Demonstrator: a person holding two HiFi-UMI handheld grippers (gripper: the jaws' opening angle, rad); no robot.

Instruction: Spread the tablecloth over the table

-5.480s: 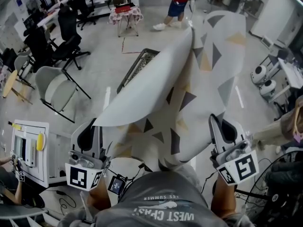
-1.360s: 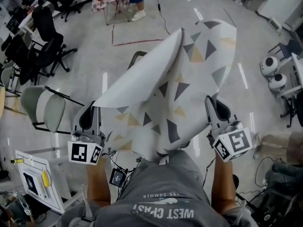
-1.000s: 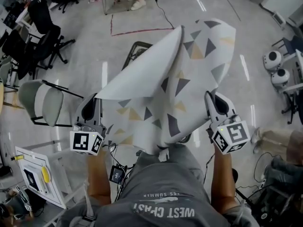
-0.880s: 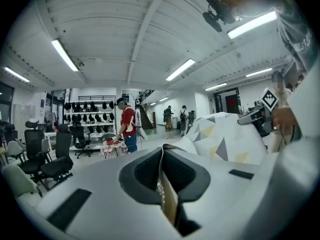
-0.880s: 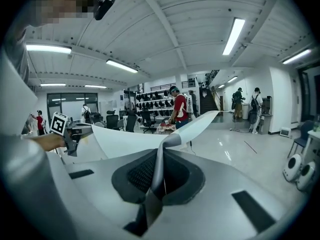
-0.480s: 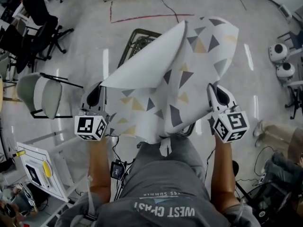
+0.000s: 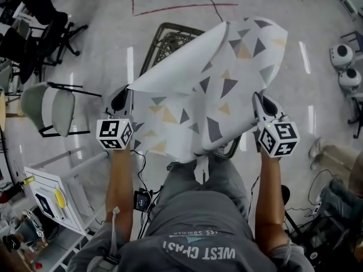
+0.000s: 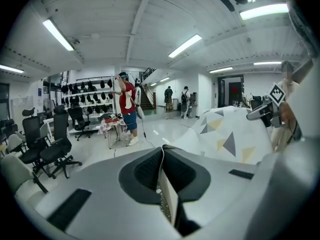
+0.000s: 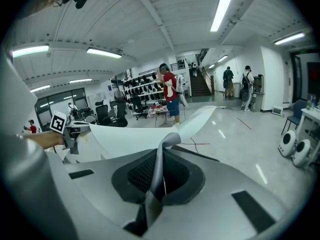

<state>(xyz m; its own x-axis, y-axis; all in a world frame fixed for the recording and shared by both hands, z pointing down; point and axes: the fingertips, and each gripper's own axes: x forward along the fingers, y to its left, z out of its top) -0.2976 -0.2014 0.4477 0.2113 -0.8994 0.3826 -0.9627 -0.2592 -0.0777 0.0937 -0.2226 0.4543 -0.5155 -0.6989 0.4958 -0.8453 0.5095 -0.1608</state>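
Found left gripper (image 7: 121, 99) and right gripper (image 7: 262, 102) both clamped shut on the near edge of the tablecloth (image 7: 210, 89), a thin fold pinched between each pair of jaws. Found cloth at frame centre, billowed and doubled over itself, plain underside showing at left, apparently held above the table (image 7: 165, 39), dark frame visible at upper centre. Recommend keeping both grips firm, hands level and well apart to tension the near edge, and carrying the far edge past the table's far side before lowering. Cannot see most of the table top beneath the cloth; cannot tell whether cloth touches it anywhere, nor how far the folded-over part reaches.
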